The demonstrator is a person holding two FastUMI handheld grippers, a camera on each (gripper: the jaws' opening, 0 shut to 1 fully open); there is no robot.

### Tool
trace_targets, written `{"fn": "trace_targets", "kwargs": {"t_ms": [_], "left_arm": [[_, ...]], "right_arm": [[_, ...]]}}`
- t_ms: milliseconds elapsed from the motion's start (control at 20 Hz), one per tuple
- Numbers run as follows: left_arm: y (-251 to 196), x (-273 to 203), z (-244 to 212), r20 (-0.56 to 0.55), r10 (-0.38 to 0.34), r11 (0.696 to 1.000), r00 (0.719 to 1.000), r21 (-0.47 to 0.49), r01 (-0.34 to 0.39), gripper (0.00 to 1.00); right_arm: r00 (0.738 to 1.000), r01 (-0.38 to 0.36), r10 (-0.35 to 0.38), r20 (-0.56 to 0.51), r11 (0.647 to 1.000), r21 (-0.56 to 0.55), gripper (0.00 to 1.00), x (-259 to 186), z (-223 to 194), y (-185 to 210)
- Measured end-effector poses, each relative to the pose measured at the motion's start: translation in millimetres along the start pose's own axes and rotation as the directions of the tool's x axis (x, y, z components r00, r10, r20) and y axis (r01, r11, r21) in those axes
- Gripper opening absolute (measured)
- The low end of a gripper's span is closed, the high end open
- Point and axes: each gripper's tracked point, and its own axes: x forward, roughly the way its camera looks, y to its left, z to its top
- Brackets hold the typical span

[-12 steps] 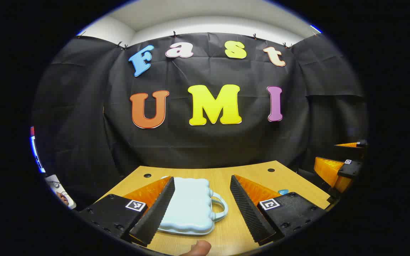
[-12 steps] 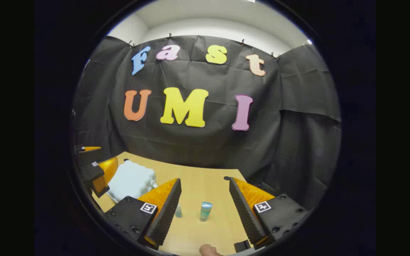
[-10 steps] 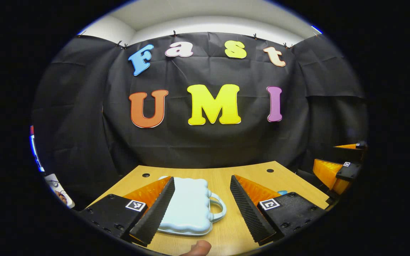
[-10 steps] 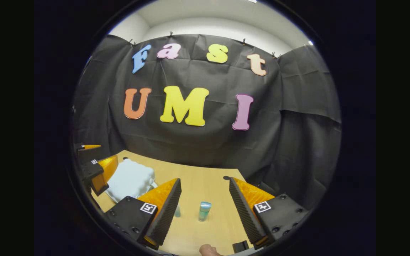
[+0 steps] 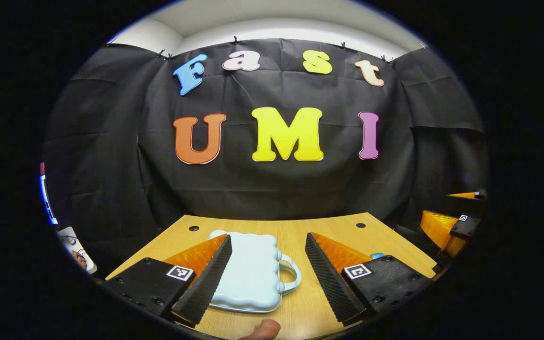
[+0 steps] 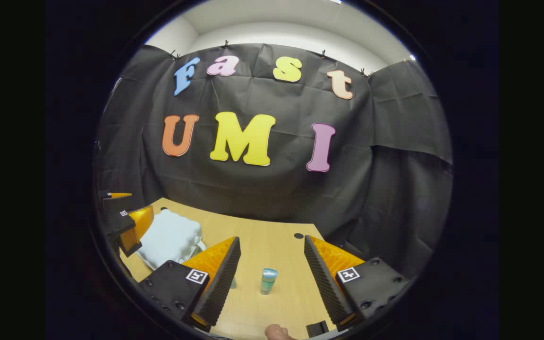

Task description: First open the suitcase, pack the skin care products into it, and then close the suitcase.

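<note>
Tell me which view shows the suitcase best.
The left gripper view: the closed suitcase lies flat on the table ahead of the open left gripper, handle visible. The right gripper view shows it far left, partly hidden by the left gripper.

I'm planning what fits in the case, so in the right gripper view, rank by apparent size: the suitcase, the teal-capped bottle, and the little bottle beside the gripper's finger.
1. Suitcase, though farther away.
2. Teal-capped bottle.
3. Little bottle, partly hidden by the finger, so unsure.
</note>
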Motion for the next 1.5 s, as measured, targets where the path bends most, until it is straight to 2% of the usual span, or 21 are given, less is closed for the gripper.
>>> {"fn": "trace_targets", "kwargs": {"t_ms": [400, 500, 550, 650, 750, 850, 950, 1050, 1100, 1300, 1500], "left_arm": [[7, 8, -6, -0.008, 0.014, 1.0, 1.0, 0.025, -0.014, 1.0], [13, 19, -16, -0.016, 0.033, 0.988, 0.999, 0.153, -0.03, 1.0], [18, 25, -20, -0.007, 0.051, 0.969, 0.999, 0.241, -0.047, 1.0], [23, 38, -36, 0.003, 0.052, 0.909, 0.999, 0.413, -0.049, 1.0], [16, 49, -58, -0.004, 0.018, 0.814, 1.0, 0.581, -0.012, 0.99], [1, 53, -79, -0.011, -0.025, 0.689, 1.0, 0.725, 0.025, 0.98], [-22, 54, -100, -0.027, -0.086, 0.576, 0.996, 0.814, 0.072, 0.97], [-42, 58, -117, -0.06, -0.132, 0.492, 0.989, 0.863, 0.118, 0.97], [-46, 59, -132, -0.088, -0.127, 0.451, 0.988, 0.882, 0.137, 0.96], [-41, 81, -172, -0.185, -0.045, 0.32, 0.982, 0.928, 0.189, 0.96], [-36, 94, -188, -0.217, 0.001, 0.23, 0.976, 0.95, 0.211, 0.95]], "right_arm": [[1.0, 0.005, -0.005, 0.003, 1.0, -0.001, 0.81, 2, -2, 0], [1.0, 0.019, -0.019, -0.001, 1.0, 0.001, 0.81, 4, -5, -5], [1.0, 0.027, -0.027, -0.005, 1.0, -0.001, 0.81, 4, -8, -8], [0.998, 0.053, -0.053, -0.016, 0.998, -0.016, 0.8, 6, -16, -20], [0.996, 0.09, -0.091, -0.024, 0.996, -0.019, 0.81, 6, -23, -40], [0.99, 0.137, -0.137, -0.032, 0.99, -0.027, 0.81, 4, -31, -64], [0.982, 0.182, -0.183, -0.051, 0.983, -0.025, 0.81, 3, -41, -89], [0.972, 0.221, -0.221, -0.079, 0.975, -0.016, 0.81, 2, -51, -111], [0.967, 0.238, -0.238, -0.09, 0.971, -0.01, 0.81, 2, -55, -121], [0.951, 0.284, -0.281, -0.125, 0.959, 0.007, 0.8, 2, -70, -149], [0.944, 0.295, -0.29, -0.157, 0.955, 0.007, 0.8, 4, -83, -160]]}}
